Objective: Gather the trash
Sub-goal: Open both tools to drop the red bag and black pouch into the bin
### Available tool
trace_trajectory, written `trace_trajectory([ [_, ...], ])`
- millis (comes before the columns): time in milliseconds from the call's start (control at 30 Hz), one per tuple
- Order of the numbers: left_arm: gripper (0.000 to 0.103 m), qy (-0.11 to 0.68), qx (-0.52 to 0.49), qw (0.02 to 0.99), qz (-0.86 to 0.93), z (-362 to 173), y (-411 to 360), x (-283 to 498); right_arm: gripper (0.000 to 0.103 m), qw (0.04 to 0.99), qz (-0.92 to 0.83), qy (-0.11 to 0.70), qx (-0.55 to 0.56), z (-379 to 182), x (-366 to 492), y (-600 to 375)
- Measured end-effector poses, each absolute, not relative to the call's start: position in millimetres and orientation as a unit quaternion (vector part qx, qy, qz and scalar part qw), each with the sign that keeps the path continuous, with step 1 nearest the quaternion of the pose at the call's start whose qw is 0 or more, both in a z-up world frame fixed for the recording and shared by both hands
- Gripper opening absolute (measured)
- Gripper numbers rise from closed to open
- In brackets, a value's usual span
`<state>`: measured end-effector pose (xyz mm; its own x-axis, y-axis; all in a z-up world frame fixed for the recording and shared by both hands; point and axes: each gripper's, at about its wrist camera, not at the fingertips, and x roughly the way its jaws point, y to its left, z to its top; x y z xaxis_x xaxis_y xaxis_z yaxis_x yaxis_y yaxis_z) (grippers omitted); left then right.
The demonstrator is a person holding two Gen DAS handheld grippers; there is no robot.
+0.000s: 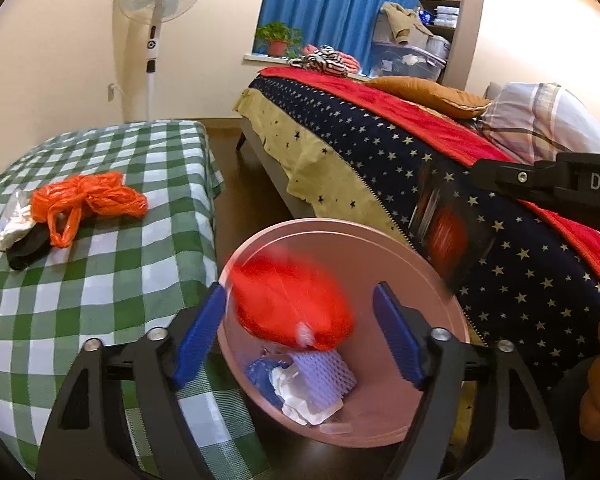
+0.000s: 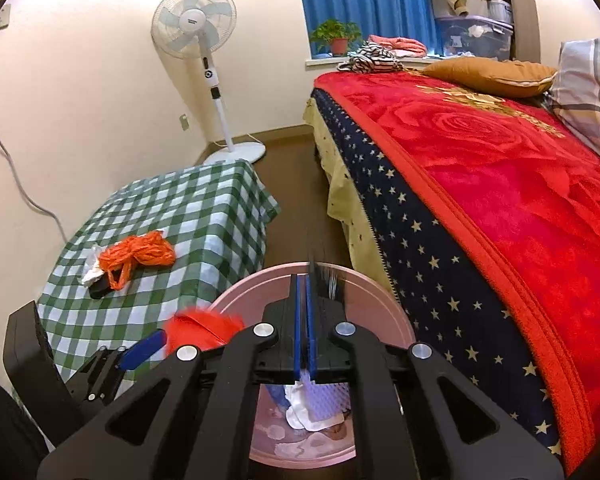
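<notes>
Standing fan, potted plant, blue curtain.

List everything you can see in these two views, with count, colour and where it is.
bin: 1, pink, on the floor between table and bed
red bag: 1, blurred, at the bin's mouth, between the left fingers
bin trash: blue, purple and white pieces, inside the bin
table: 1, green-white check cloth, left of the bin
orange bag: 1, on the table
white scrap: 1, beside the orange bag
black item: 1, by the orange bag
bed: 1, red blanket, starred navy cover, right
fan: 1, white, by the wall
plant: 1, green, red pot, windowsill
left gripper: blue pads, open
right gripper: shut on a dark packet
</notes>
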<state>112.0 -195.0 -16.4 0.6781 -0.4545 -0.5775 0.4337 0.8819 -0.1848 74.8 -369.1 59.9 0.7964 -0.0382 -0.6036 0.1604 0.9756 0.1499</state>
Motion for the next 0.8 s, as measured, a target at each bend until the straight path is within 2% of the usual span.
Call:
trace_trajectory([
  [33,0.076,0.321,-0.019,0.916,-0.242,-16.6,-193.5,112.2,0.009,0.943,-0.052,0.314,0.101,59.9,74.4,-370.3],
  [100,0.076,0.322,-0.025,0.915,-0.242,-16.2,-190.9,112.8,0.032,0.943,-0.057,0.311,0.104,60.5,72.6,-371.8],
  [167,0.075,0.32,-0.027,0.916,-0.242,-14.1,-189.1,111.9,0.039,0.944,-0.061,0.307,0.104,61.1,70.9,-371.8],
  [333,0.073,0.314,-0.025,0.917,-0.245,-8.6,-184.3,107.2,0.039,0.946,-0.058,0.304,0.099,61.8,68.3,-369.0],
  [800,0.047,0.301,-0.044,0.926,-0.224,4.6,-147.2,95.1,0.039,0.954,-0.043,0.288,0.078,69.3,56.4,-346.6],
])
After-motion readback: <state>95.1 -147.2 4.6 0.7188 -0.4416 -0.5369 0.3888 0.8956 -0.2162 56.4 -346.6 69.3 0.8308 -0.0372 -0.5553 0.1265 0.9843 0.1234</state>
